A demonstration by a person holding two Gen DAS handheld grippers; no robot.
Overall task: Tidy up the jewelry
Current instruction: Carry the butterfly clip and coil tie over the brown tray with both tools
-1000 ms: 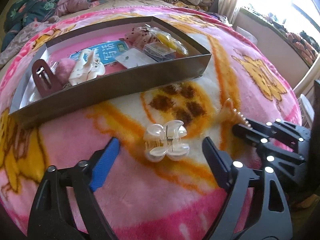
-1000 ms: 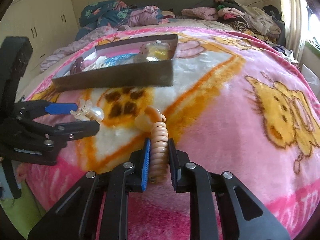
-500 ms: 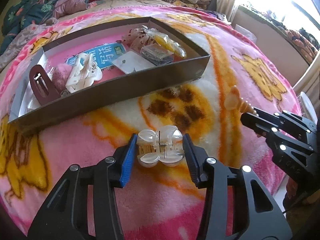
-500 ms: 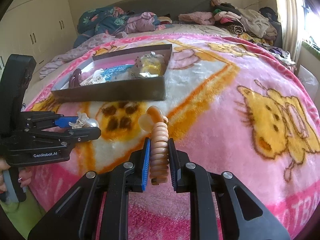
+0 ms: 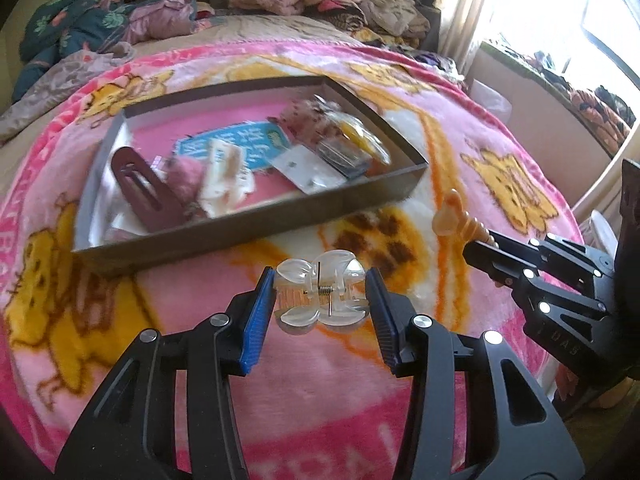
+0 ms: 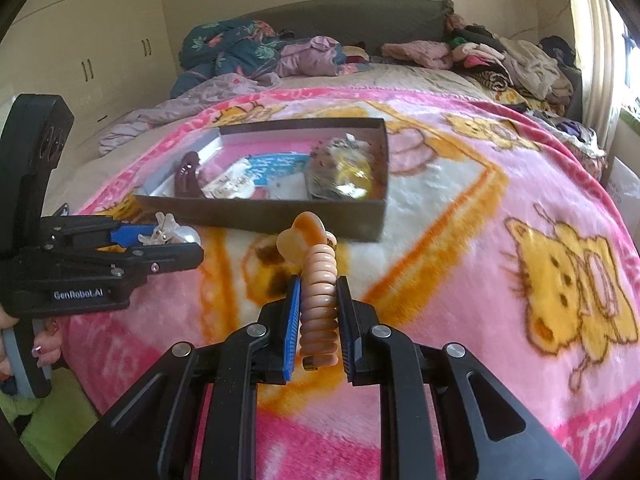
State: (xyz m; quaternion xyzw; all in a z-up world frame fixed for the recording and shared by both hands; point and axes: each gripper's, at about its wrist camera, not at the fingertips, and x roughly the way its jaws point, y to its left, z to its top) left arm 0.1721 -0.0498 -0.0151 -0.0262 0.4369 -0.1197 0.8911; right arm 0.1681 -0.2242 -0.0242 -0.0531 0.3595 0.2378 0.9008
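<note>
Both tools are loaded now: left tool (image 5: 320,294) just clamped the clear claw clip (image 5: 322,292) at lower centre, right tool (image 6: 318,312) pinches the coil hair tie (image 6: 318,292), box (image 5: 248,222) drop-off next probably.

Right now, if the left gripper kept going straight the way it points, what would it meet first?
Probably the near wall of the shallow grey cardboard box. The left gripper, clamped on the clear plastic claw hair clip, aims across a strip of pink plush blanket toward it; depth is uncertain, so it might meet the blanket first.
</note>
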